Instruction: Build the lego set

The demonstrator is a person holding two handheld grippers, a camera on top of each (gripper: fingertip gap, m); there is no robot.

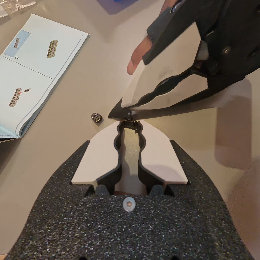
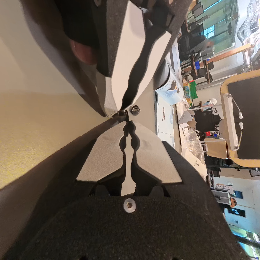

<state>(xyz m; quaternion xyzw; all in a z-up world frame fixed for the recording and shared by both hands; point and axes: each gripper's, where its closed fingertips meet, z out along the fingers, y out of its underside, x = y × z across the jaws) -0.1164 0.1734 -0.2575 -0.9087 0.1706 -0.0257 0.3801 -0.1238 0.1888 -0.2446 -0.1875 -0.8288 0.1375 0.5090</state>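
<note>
Instruction booklet [image 1: 42,67] lies open far left, a small dark bushing [image 1: 96,117] loose on the table [image 1: 84,147] beside it. Your left gripper [image 1: 130,124] pinches a dark studded piece [image 1: 129,124]. Your right gripper [image 1: 121,112], tips together, presses a small pin [image 1: 130,113] at that piece; whether it's seated, I can't tell.

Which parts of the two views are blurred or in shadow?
Left wrist view: sharp booklet; right gripper slightly smeared, casting a broad shadow on the table. Right wrist view: rolled sideways, left gripper blurred, background bent by the wide lens.
</note>
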